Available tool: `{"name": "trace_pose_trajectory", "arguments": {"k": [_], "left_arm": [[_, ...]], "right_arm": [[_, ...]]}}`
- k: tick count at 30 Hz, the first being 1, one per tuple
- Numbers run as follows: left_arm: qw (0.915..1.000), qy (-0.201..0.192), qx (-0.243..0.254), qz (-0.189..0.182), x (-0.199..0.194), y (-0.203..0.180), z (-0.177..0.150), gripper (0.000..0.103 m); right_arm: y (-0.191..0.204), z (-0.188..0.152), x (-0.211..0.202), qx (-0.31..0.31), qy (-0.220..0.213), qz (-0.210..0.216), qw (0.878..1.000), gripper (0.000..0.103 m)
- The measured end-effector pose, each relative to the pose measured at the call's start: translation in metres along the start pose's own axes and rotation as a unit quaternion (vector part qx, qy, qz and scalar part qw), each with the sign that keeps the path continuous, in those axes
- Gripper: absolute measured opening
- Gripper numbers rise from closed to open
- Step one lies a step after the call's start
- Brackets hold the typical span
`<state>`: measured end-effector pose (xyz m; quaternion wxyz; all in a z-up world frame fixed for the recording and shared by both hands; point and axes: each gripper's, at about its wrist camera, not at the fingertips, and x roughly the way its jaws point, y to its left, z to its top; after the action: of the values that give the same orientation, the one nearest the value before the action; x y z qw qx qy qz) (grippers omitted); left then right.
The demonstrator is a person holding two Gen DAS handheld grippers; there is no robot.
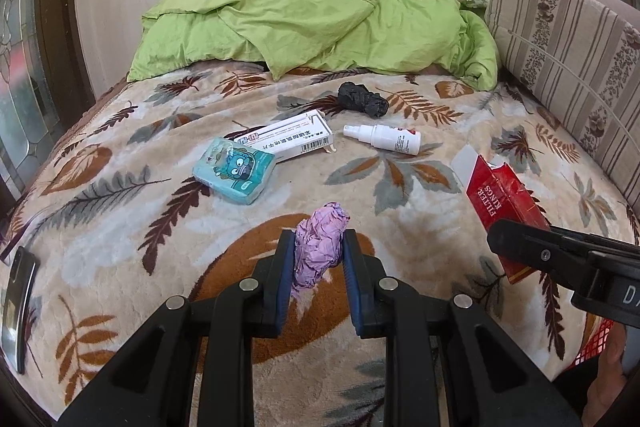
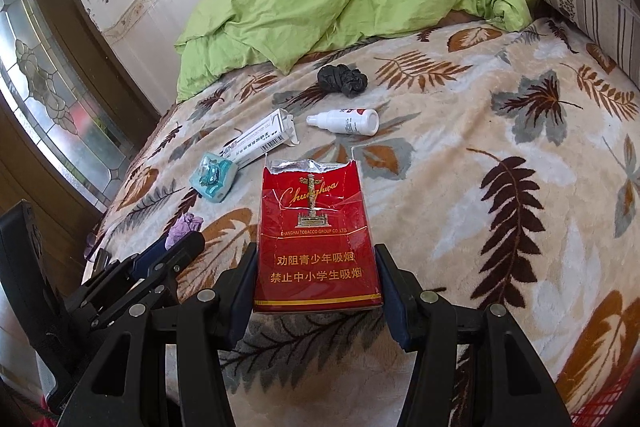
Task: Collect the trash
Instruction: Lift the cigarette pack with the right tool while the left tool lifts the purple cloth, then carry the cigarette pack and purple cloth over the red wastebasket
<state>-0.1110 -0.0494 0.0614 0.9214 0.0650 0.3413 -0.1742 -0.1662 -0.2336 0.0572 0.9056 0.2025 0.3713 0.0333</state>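
Leafy bed blanket (image 1: pixel 460 131) lies under both hands: left fingers (image 1: pixel 285 267) pinch a purple wad (image 1: pixel 320 243), right fingers (image 2: pixel 390 291) squeeze a red pack (image 2: pixel 316 239) pointing away from them.

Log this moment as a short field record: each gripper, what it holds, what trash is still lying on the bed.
left gripper: shut on crumpled purple paper
right gripper: shut on red cigarette pack
still on blanket: black crumpled wad, white spray bottle, white medicine box, teal tissue pack
bedding: green quilt heaped at the far end
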Motion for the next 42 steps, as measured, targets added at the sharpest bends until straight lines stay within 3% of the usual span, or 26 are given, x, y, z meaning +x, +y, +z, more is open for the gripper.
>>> {"name": "trace_pose_trajectory", "arguments": {"k": [27,33,42], "left_arm": [[0.9999,-0.010,0.003,0.002,-0.022,0.002,-0.011,0.022],[0.9979,-0.003,-0.025,-0.060,-0.046,0.002,-0.017,0.022],[0.9884,-0.007,0.013,-0.151,-0.087,-0.048,-0.021,0.023]], "right_arm": [[0.004,-0.008,-0.031,-0.022,-0.049,-0.037,0.998,0.059],[-0.006,-0.031,-0.070,0.006,-0.058,-0.015,0.998,0.059],[-0.054,-0.069,-0.164,0.058,-0.093,-0.031,0.993,0.059]]}}
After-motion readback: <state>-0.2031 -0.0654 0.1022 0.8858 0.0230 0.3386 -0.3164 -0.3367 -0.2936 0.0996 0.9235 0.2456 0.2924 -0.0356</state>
